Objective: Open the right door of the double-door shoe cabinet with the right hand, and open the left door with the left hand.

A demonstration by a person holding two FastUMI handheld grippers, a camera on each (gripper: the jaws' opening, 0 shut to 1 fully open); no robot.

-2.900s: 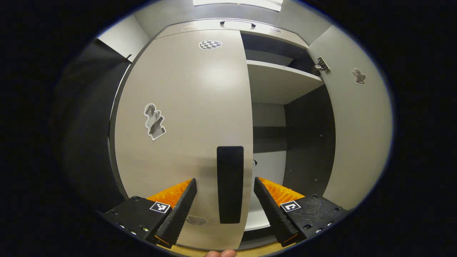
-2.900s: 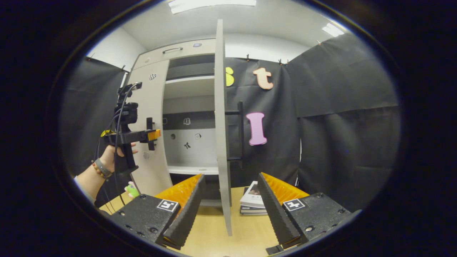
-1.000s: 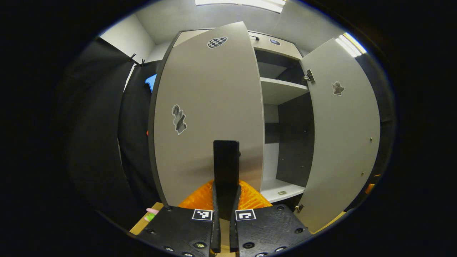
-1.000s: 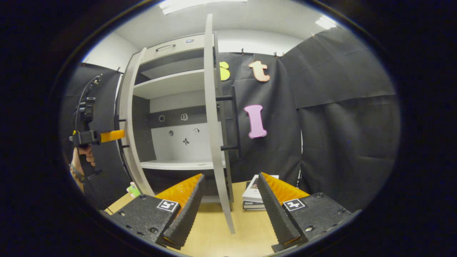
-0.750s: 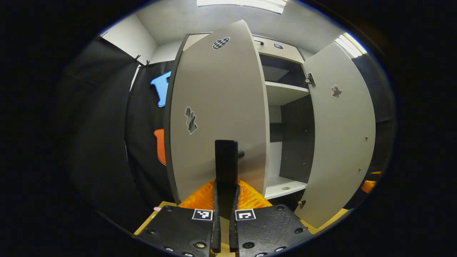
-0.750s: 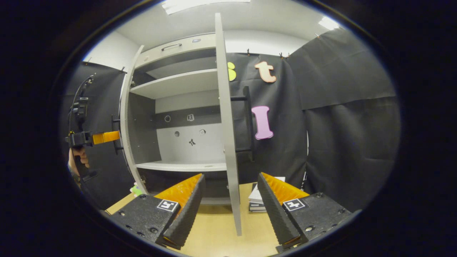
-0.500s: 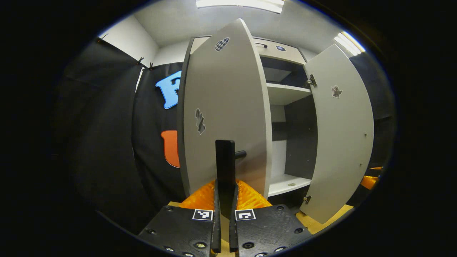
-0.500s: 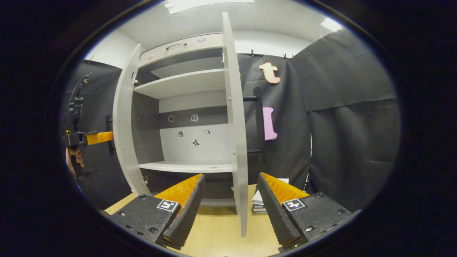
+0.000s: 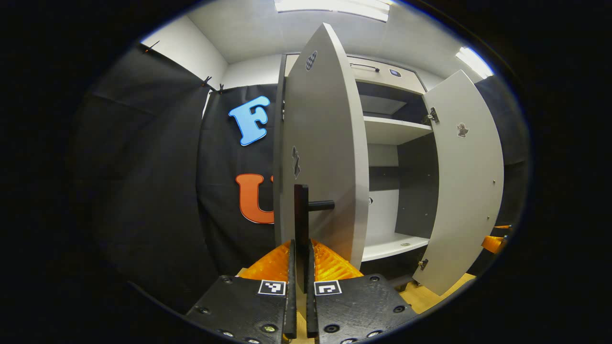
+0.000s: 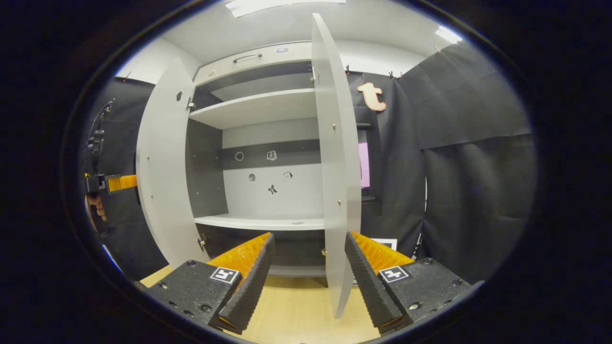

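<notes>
Left gripper view close at left door [image 9: 325, 157], right gripper view farther back, both facing cabinet interior [image 10: 267, 186]

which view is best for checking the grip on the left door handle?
Left gripper view. The left door handle stands dead centre, with the left claw shut on its lower part. In the right gripper view the left door shows its inner face and hides most of the handle; the left claw is small at the edge.

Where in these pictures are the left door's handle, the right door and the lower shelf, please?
left door's handle [image 9: 301, 210], left gripper view, on its upright bar.
right door [image 10: 337, 157], right gripper view, on its inner face.
lower shelf [image 10: 260, 222], right gripper view, on its top surface.
</notes>
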